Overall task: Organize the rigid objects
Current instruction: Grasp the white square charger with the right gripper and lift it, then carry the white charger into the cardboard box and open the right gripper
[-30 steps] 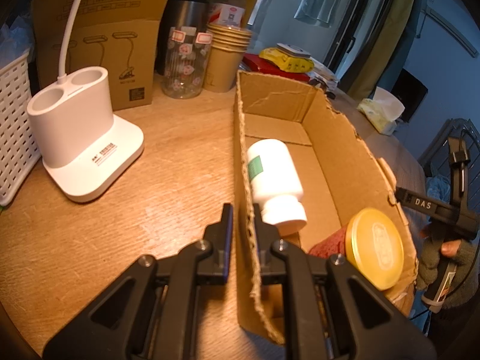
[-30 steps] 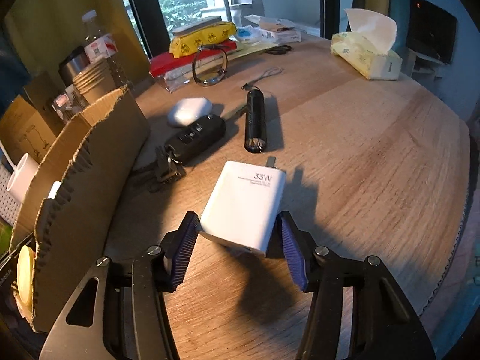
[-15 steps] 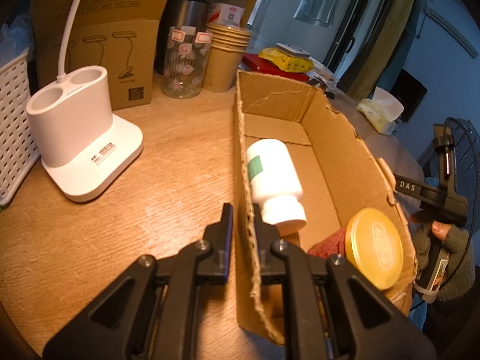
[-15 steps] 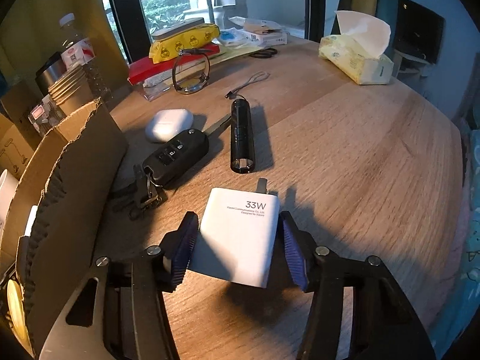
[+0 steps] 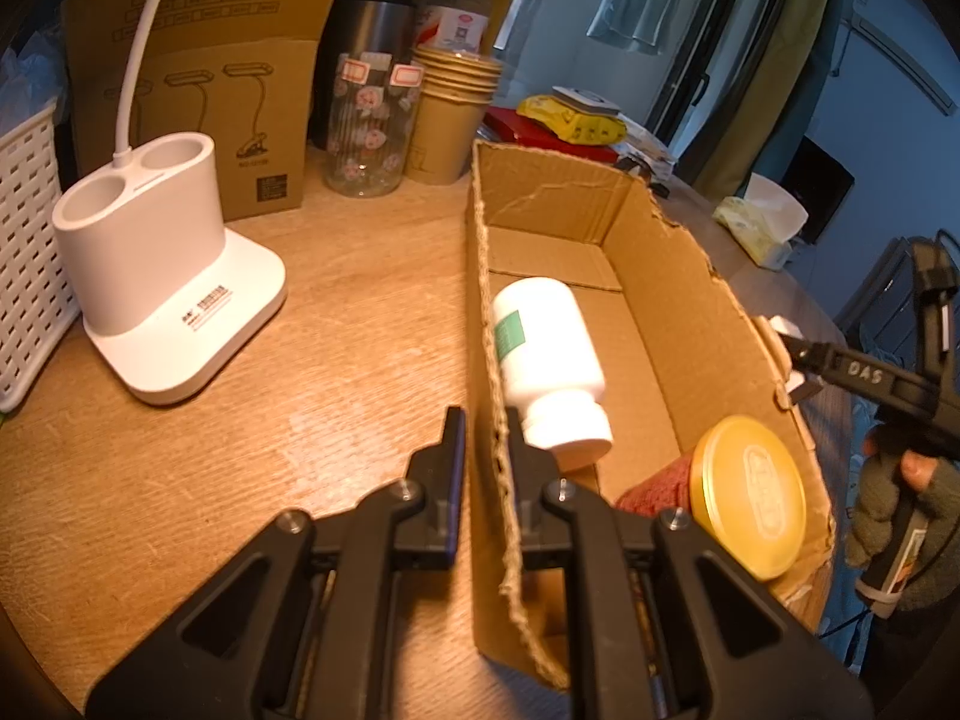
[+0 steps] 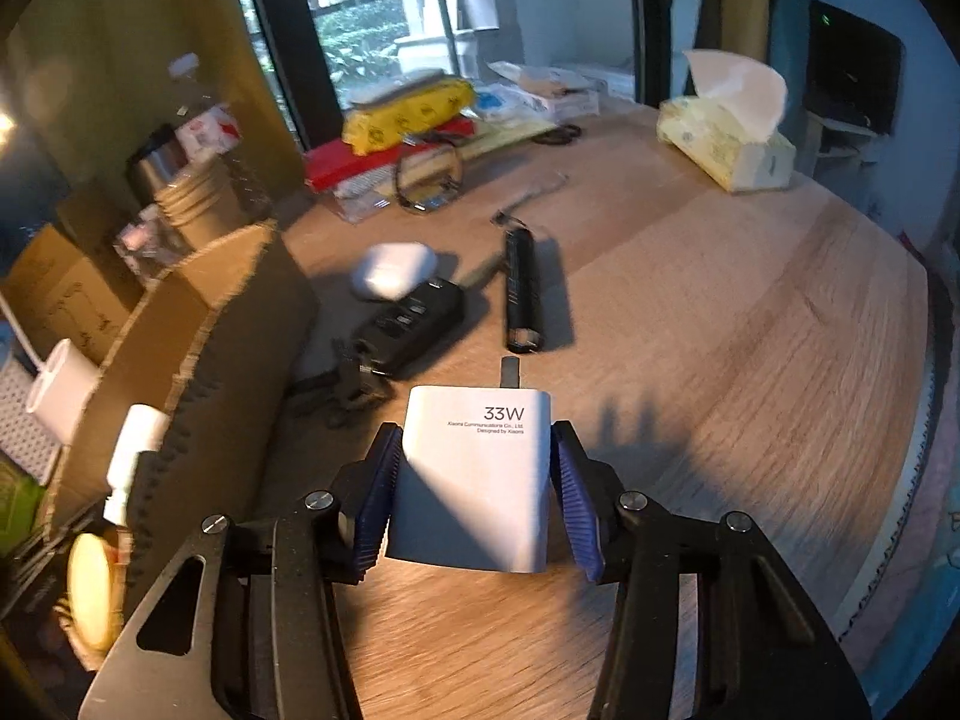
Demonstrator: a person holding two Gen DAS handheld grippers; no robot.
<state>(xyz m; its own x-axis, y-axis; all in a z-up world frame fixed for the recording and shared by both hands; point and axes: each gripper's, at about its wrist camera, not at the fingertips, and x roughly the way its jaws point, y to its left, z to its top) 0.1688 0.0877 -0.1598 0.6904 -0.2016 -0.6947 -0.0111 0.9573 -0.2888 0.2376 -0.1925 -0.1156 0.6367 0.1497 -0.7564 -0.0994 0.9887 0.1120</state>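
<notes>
While the left tool (image 5: 485, 420) pinches the near wall of the cardboard box (image 5: 672, 276) between its pressed-together fingers and steadies it, the right tool (image 6: 474, 480) has the white charger (image 6: 480, 480) between its blue pads, the jaws closing on its two long flat sides and the pads looking to be in contact. Its long axis runs along the tool's own line toward twelve o'clock, with the plug prong leading and the printed face up. What the coming move turns on is that the box lies at about nine to ten o'clock from the right tool, its torn wall rising just beside the charger's left. Judging from that, the charger must be carried up over that edge and leftward before it can go down. Inside, the white bottle (image 5: 543, 360) lies along the held wall and the gold-lidded jar (image 5: 747, 495) fills the near corner, so the bare floor toward the far end looks the likeliest spot. A black key fob (image 6: 414, 324), flashlight (image 6: 521, 294) and white earbud case (image 6: 393, 267) wait on the worktop (image 6: 750, 360) at about eleven to twelve o'clock, nearer the right hand.
</notes>
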